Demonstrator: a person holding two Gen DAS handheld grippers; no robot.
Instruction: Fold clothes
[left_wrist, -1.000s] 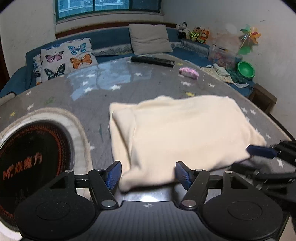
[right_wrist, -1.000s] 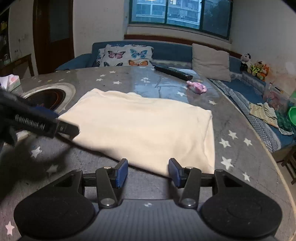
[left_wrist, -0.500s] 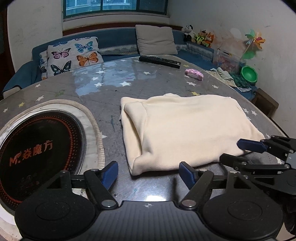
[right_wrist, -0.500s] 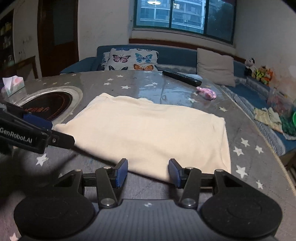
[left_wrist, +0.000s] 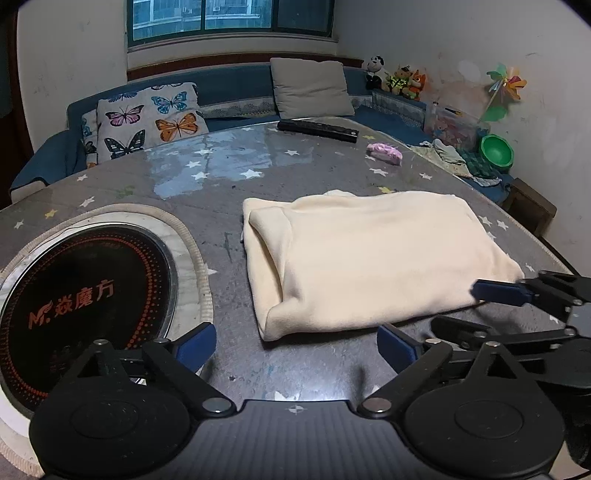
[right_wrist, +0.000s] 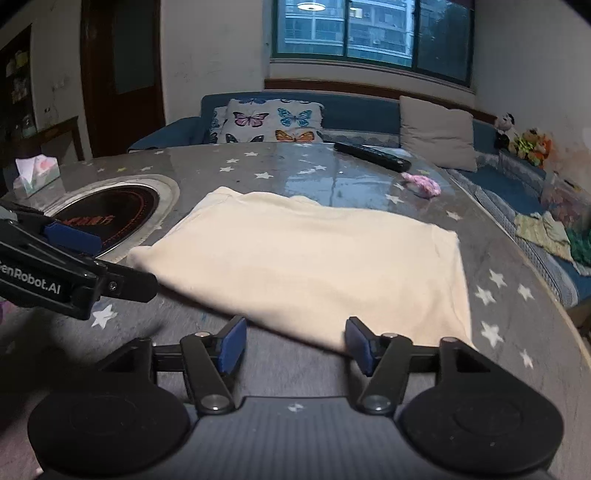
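Note:
A cream garment lies folded into a flat rectangle on the grey star-patterned table; it also shows in the right wrist view. My left gripper is open and empty, just short of the garment's near left corner. My right gripper is open and empty at the garment's near edge, its right pad close to the cloth. The right gripper also shows at the right of the left wrist view, by the garment's near right corner. The left gripper shows at the left of the right wrist view.
A round black induction hob is set into the table at the left. A black remote and a pink cloth item lie at the far side. A tissue box stands far left. A sofa with cushions curves behind the table.
Both grippers have drawn back from the garment and risen a little. The garment lies still and looks smaller in both views.

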